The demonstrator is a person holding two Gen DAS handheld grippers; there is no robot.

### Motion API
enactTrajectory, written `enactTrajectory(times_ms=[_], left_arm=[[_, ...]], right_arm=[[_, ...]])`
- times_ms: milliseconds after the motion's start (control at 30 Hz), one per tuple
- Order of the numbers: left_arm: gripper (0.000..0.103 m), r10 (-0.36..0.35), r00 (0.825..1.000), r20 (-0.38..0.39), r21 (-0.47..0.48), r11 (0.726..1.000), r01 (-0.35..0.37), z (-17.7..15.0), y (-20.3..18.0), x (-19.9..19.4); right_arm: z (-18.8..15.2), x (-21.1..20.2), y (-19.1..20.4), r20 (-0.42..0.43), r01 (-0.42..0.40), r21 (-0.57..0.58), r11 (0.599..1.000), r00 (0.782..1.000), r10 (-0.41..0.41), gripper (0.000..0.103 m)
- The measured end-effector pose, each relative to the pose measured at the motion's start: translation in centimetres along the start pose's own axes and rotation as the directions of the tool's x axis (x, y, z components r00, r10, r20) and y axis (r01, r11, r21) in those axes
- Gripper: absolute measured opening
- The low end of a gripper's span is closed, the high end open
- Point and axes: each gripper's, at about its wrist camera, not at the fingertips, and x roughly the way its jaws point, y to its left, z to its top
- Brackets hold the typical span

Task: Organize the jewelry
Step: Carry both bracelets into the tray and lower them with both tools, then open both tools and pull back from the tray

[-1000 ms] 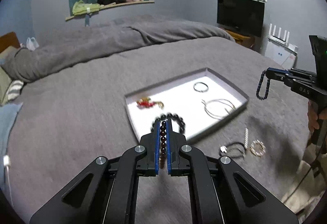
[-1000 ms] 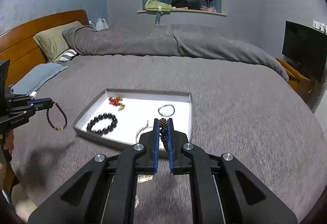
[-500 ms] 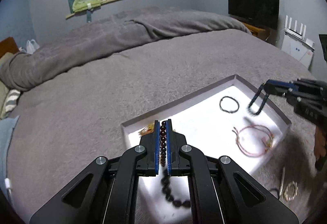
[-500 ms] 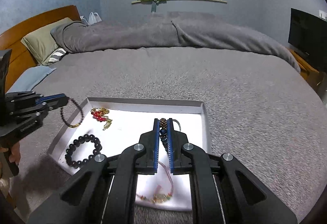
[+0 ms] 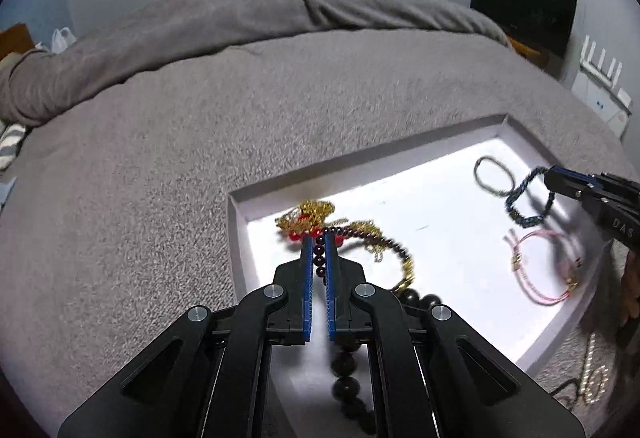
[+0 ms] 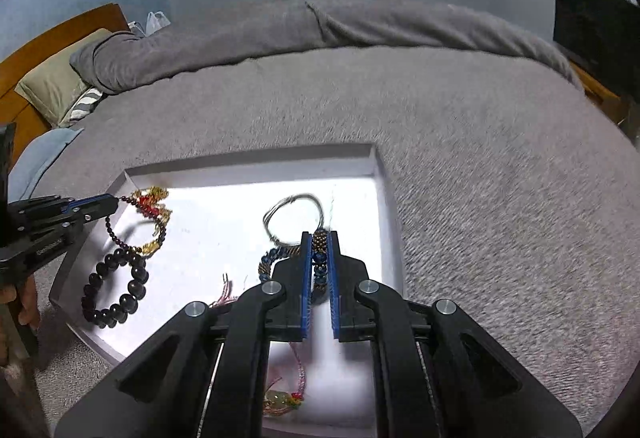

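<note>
Jewelry hangs from both my grippers over the white tray point(image 5: 236, 222) — left gripper point(image 5: 318, 238) pinching a dark-red bead bracelet point(image 5: 384, 242), right gripper point(image 6: 320, 238) clamping a blue bead bracelet point(image 6: 267, 262).

Both tongs point(image 5: 318, 238) point(image 6: 320, 238) clamped (right hand point(image 5: 632, 290) seemingly gripping).

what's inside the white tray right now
Lying in the white tray: black bead bracelet, silver bangle, pink cord bracelet, red-and-gold piece. The grippers hide part of the floor.
</note>
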Motion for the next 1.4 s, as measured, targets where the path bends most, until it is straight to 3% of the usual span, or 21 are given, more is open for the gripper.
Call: enactTrajectory(times_ms=[400, 533, 633, 767, 900, 1100, 1267, 1333, 1400], left_arm=[[0.006, 0.038, 0.998, -0.047, 0.029, 0.999, -0.037, -0.1, -0.5, 2.4], [0.015, 0.024, 0.999, -0.025, 0.022, 0.999, -0.023, 0.0, -0.5, 1.7], [0.028, 0.040, 0.999, 0.024, 0.031, 0.999, -0.041, -0.2, -0.8, 0.2], [0.029, 0.042, 0.998, 0.052, 0.047, 0.998, -0.044, -0.3, -1.2, -1.4], [0.052, 0.046, 0.996, 0.080, 0.045, 0.998, -0.050, -0.7, -1.3, -3.2], [0.062, 0.051, 0.994, 0.093, 0.028, 0.998, -0.054, -1.5, -0.9, -4.8], [0.063, 0.060, 0.993, 0.102, 0.032, 0.998, -0.063, -2.3, -1.6, -6.2], [0.076, 0.072, 0.991, 0.116, 0.031, 0.997, -0.076, -2.6, -1.9, -6.9], [0.077, 0.061, 0.990, 0.130, 0.020, 0.998, -0.064, -2.9, -2.0, -7.6]], right_arm=[[-0.2, 0.5, 0.8, -0.012, -0.033, -0.009, 0.999, 0.999, 0.032, 0.007], [-0.2, -0.1, 0.4, 0.001, -0.038, 0.006, 0.999, 0.999, 0.038, 0.009], [-0.2, -0.9, 0.3, 0.028, -0.032, 0.005, 0.999, 0.999, 0.032, 0.026], [-0.1, -2.4, 0.0, 0.058, -0.022, 0.010, 1.000, 0.998, 0.021, 0.027], [-0.2, -4.1, -0.4, 0.085, -0.018, 0.026, 1.000, 0.996, 0.016, 0.037], [-0.7, -7.0, -0.6, 0.126, 0.008, 0.022, 1.000, 0.992, -0.011, 0.048], [-1.6, -9.3, -0.5, 0.154, 0.024, 0.020, 1.000, 0.988, -0.027, 0.061], [-2.0, -10.1, -0.5, 0.160, 0.022, 0.020, 1.000, 0.987, -0.025, 0.065], [-2.3, -10.8, -0.3, 0.166, 0.018, 0.018, 1.000, 0.986, -0.021, 0.070]])
